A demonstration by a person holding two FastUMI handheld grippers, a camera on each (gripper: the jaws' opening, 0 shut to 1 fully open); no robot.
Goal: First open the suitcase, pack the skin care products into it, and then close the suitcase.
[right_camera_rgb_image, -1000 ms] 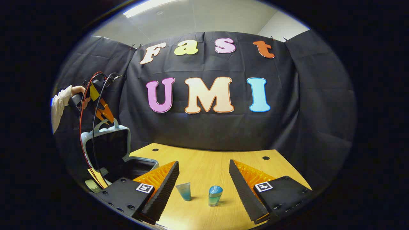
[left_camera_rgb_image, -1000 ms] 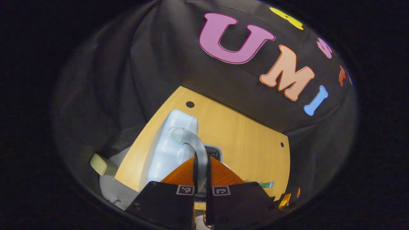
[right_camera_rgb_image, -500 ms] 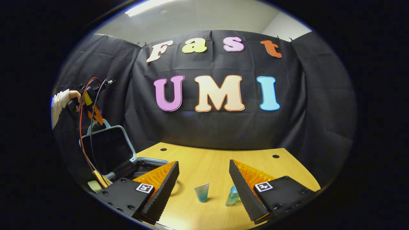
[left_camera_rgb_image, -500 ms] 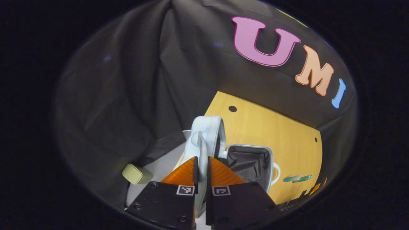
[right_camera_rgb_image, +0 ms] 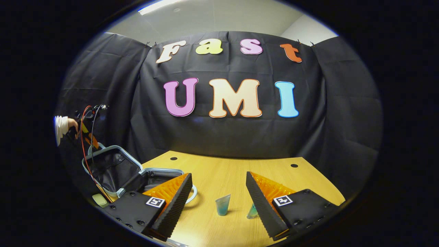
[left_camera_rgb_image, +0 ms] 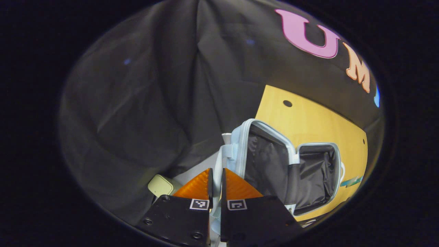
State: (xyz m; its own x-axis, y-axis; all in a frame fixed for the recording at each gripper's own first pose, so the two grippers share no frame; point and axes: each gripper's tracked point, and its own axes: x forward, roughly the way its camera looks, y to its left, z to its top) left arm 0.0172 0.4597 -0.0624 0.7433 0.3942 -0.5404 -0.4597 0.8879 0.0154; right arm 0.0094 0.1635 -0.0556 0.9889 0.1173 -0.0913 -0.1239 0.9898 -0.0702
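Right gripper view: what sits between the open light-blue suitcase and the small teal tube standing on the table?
Bare wooden table, apart from the right gripper's own finger crossing in front; suitcase left, tube right.

since a second ago i have swung the suitcase lid [left_camera_rgb_image: 264, 161] much further back with my left gripper [left_camera_rgb_image: 215, 178], which stays clamped on the lid's handle [left_camera_rgb_image: 226, 159]. the lid stood near upright before; now it leans out past the table edge toward nine o'clock in the right gripper view, its dark lining facing up. the hand [right_camera_rgb_image: 70, 124] holding that gripper has dropped lower. in the right gripper view, the tube [right_camera_rgb_image: 222, 204] and the bottle [right_camera_rgb_image: 252, 212] have slid toward three o'clock, the bottle now partly behind a finger.
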